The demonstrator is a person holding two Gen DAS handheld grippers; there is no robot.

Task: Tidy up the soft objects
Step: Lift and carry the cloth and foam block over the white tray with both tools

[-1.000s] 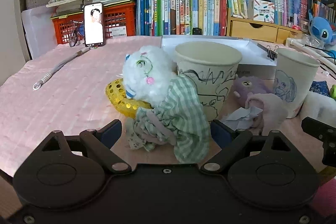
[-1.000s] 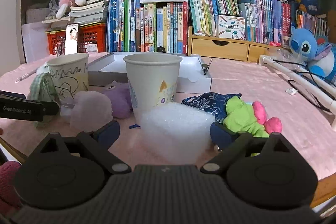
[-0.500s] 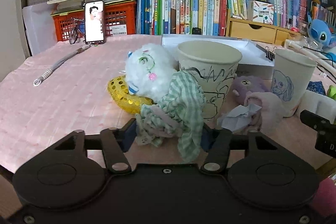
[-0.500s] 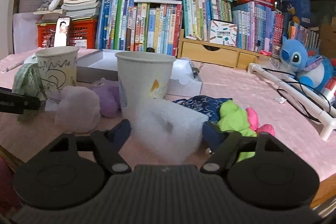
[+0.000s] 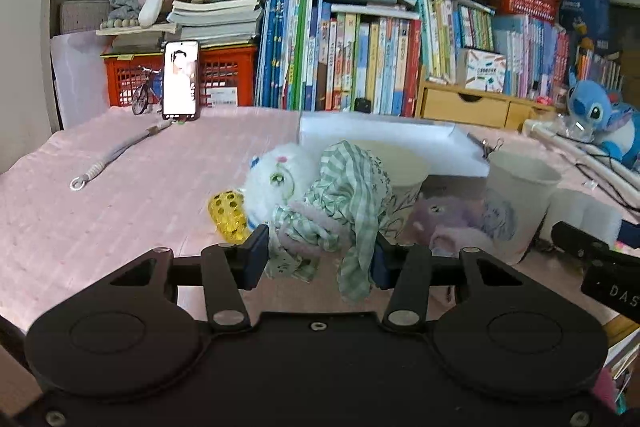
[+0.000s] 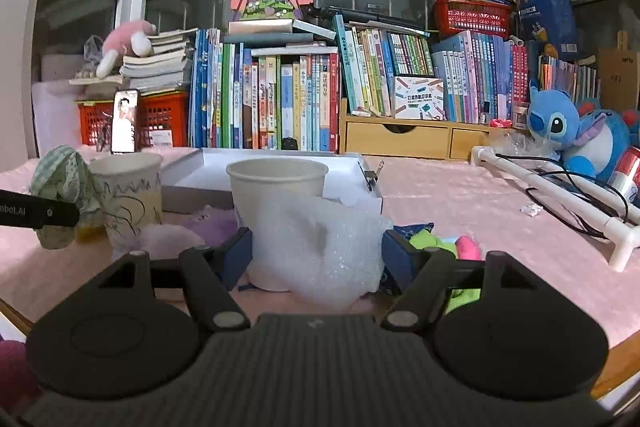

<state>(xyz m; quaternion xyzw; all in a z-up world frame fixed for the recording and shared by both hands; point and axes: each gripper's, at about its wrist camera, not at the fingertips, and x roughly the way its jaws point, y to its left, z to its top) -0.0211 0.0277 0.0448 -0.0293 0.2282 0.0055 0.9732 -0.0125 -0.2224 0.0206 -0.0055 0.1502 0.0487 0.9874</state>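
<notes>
A white fluffy toy in a green checked dress (image 5: 344, 195) hangs between the blue pads of my left gripper (image 5: 318, 259), whose jaws are closing and press on the cloth. It is lifted in front of the scribbled paper cup (image 5: 404, 167). My right gripper (image 6: 316, 253) is closing too, its pads pressing both sides of a white bubble-wrap wad (image 6: 320, 243) just in front of a second paper cup (image 6: 276, 179). The right wrist view also shows the checked toy (image 6: 60, 179) at far left, held by the left gripper's finger (image 6: 40, 213).
A yellow perforated ball (image 5: 228, 217) and a purple plush (image 5: 436, 219) lie by the cups. A green and pink plush (image 6: 436, 243) sits on blue cloth to the right. Behind are a white box (image 6: 200, 171), books, a blue plush (image 6: 560, 131) and a white pipe rack (image 6: 560, 187).
Both grippers went from wide open to closed on their objects. The left one rose, lifting the checked toy off the table; the right one stayed put around the bubble wrap.
</notes>
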